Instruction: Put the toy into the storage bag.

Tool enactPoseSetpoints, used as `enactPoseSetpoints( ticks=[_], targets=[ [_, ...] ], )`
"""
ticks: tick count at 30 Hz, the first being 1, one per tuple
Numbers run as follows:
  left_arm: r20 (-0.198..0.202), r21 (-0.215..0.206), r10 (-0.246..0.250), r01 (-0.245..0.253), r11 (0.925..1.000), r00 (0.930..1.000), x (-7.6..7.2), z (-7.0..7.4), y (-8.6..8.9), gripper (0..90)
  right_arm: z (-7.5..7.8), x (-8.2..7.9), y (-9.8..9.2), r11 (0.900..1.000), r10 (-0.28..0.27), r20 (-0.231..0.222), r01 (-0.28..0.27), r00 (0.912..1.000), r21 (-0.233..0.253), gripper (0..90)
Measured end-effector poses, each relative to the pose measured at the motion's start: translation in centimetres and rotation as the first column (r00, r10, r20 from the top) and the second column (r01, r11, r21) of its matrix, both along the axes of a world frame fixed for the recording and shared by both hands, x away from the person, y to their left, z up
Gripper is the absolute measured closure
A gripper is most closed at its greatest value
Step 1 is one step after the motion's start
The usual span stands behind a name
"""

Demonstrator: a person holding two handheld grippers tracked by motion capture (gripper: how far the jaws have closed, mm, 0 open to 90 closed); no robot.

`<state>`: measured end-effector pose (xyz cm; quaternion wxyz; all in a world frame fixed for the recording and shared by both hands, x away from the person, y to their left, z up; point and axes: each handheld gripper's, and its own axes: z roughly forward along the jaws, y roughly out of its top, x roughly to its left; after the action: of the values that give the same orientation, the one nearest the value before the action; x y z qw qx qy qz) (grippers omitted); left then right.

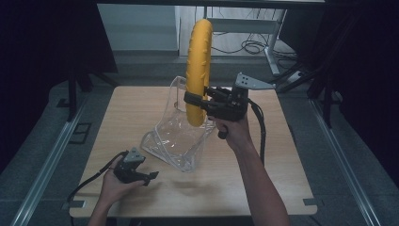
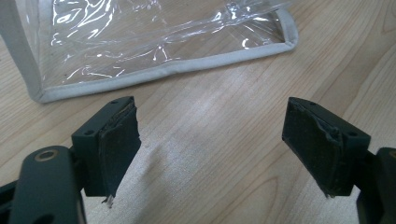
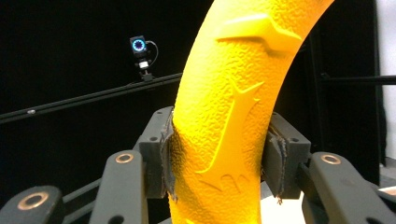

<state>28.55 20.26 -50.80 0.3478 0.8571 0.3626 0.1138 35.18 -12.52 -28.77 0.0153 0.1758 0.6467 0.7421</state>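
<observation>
The right gripper (image 3: 218, 163) clamps a textured yellow ring (image 3: 233, 107) between its two black jaws at the bottom centre of the frame. The ring curves up toward the upper right. A small camera (image 3: 139, 46) sits on a dark rail (image 3: 88, 99) at upper left.

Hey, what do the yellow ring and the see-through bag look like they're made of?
The yellow ring looks like moulded rubber or soft plastic with a matte finish: its skin is pebbled, with raised shapes, and it seems to dent slightly where the right gripper clamps it. The clear bag looks like glossy flexible vinyl: it creases and throws bright glare, and a pale, seemingly fabric binding edges it.
</observation>
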Motion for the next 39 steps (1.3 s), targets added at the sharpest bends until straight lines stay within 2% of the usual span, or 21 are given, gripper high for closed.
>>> enactPoseSetpoints(
  ticks=[18,39],
  targets=[
    [-0.001,0.004,-0.001,0.001,1.0,1.0,0.0,-0.1,0.0,18.7,-1.3,0.2,1.9,0.999,0.042,-0.032,-0.042,0.9986,-0.026,50.6],
    [-0.001,0.003,0.002,-0.002,1.0,1.0,0.1,-0.2,-0.1,18.7,-2.7,0.6,2.9,0.997,0.066,-0.057,-0.068,0.9962,-0.04,50.5]
  ],
)
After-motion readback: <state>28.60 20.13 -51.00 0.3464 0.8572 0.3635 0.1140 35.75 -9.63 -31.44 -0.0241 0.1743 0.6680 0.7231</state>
